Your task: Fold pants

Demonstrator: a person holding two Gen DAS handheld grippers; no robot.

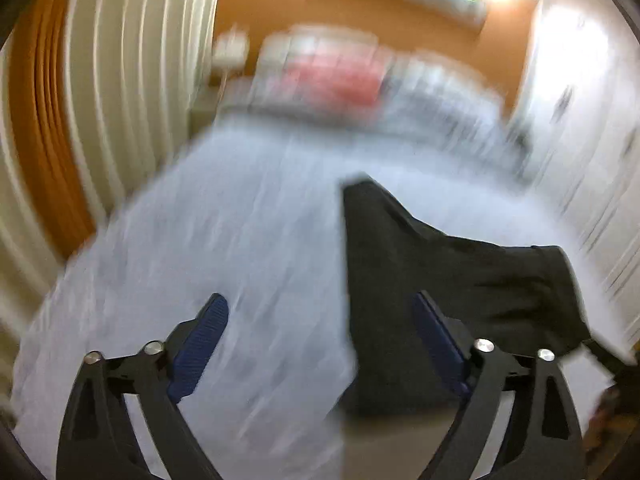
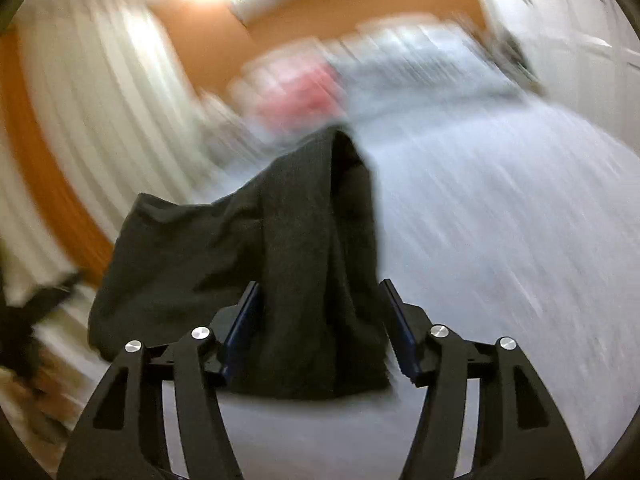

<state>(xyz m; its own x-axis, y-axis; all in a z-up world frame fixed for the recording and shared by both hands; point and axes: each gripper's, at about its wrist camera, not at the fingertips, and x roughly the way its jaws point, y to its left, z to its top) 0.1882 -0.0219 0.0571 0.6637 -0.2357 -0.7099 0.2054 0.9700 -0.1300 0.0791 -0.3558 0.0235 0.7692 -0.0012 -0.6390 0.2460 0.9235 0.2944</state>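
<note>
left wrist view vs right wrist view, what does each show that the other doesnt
Only the left wrist view: the left tongs open over bare bedsheet, the black pants off to their right.

Only the right wrist view: the right tongs open, with the pants lying between the pads.

Both, blurred: the pants on the pale bed, a pink pillow, an orange wall.
</note>
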